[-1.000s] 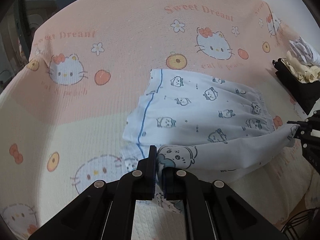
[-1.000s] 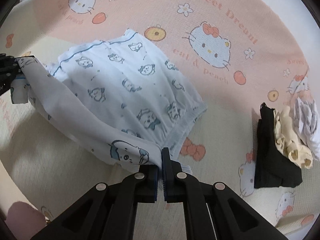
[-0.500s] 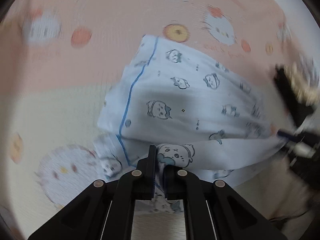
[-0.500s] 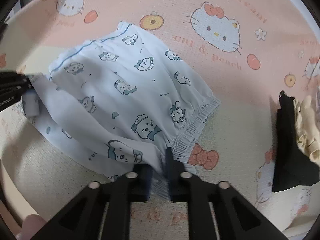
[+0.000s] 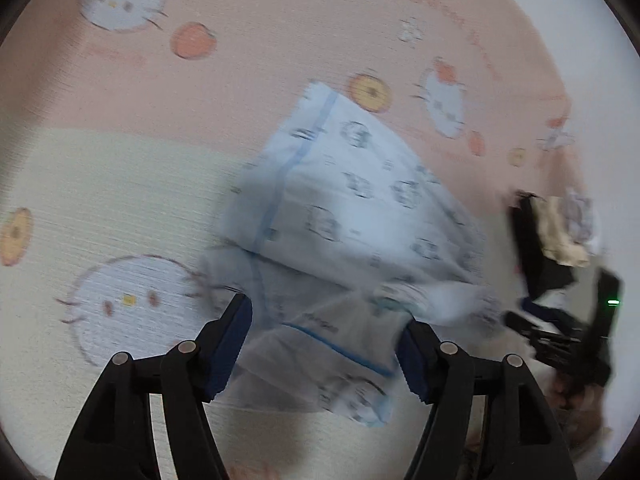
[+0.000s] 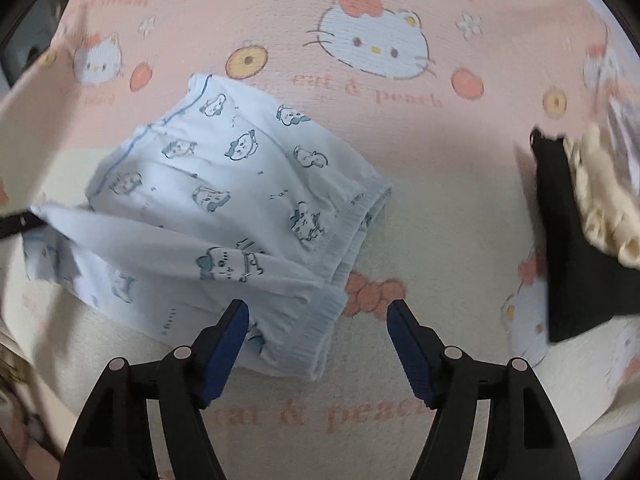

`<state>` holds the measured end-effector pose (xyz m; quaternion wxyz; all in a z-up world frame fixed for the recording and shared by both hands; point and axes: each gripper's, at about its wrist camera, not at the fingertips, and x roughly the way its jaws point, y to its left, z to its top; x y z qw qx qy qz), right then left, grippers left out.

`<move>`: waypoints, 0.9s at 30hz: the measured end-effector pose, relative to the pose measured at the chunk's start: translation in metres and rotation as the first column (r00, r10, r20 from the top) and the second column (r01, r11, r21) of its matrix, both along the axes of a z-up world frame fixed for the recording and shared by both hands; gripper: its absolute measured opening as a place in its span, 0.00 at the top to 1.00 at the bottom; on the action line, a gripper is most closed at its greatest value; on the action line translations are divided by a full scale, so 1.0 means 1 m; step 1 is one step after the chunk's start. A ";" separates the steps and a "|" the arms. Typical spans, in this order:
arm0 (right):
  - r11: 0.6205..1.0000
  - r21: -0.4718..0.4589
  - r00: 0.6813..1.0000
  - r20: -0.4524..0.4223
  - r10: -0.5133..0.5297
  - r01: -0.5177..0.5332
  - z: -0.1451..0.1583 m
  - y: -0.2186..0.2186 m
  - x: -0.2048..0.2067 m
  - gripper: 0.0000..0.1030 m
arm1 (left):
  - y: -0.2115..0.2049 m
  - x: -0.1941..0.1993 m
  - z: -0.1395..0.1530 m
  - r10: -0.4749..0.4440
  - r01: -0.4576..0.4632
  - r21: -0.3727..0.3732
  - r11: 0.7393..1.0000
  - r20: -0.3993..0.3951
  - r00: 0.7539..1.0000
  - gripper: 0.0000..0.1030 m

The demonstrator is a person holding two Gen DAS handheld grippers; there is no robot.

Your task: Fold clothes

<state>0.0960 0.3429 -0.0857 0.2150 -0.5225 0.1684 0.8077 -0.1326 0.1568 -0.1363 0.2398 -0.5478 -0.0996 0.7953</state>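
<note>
The left gripper stands released, its two blue-padded fingers spread wide with nothing clamped; a fold of the pale blue shorts lies slack between and beneath them. The right gripper is likewise released, its fingers wide apart, and the elastic waistband corner of the shorts rests just ahead of its left finger, touching nothing that grips it. The shorts, printed with small cartoon animals and edged with a darker blue line, lie partly folded on the pink and cream blanket, a lower flap turned up over the main panel. Well apart, toward the right edge, sits a pile of folded clothes: a black piece with a cream ruffled one upon it. The left wrist view is blurred.
</note>
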 end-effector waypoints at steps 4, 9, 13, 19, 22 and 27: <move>0.998 -0.051 0.999 -0.012 -0.046 0.045 -0.006 0.001 0.011 0.31 | -0.006 -0.007 0.013 -0.006 -0.002 0.165 0.986 0.047 0.999 0.36; 0.989 -0.113 0.994 -0.022 -0.103 0.100 -0.014 0.003 0.024 0.31 | -0.006 -0.008 0.028 0.028 -0.031 0.173 0.984 0.023 0.999 0.32; 0.980 -0.148 0.990 -0.029 -0.138 0.133 -0.018 0.004 0.031 0.31 | -0.002 0.007 0.023 0.033 -0.032 0.048 0.998 -0.012 0.999 0.32; 0.971 -0.177 0.986 -0.030 -0.167 0.159 -0.024 0.009 0.035 0.31 | -0.008 0.031 0.004 0.067 -0.069 -0.058 0.996 -0.024 0.997 0.32; 0.958 -0.215 0.979 -0.038 -0.201 0.189 -0.028 0.011 0.039 0.31 | -0.020 0.042 -0.006 0.118 -0.118 -0.062 0.991 0.001 0.993 0.32; 0.914 -0.335 0.960 -0.076 -0.270 0.230 -0.036 0.011 0.047 0.31 | -0.033 0.060 -0.013 0.216 -0.216 0.002 0.976 0.017 0.976 0.32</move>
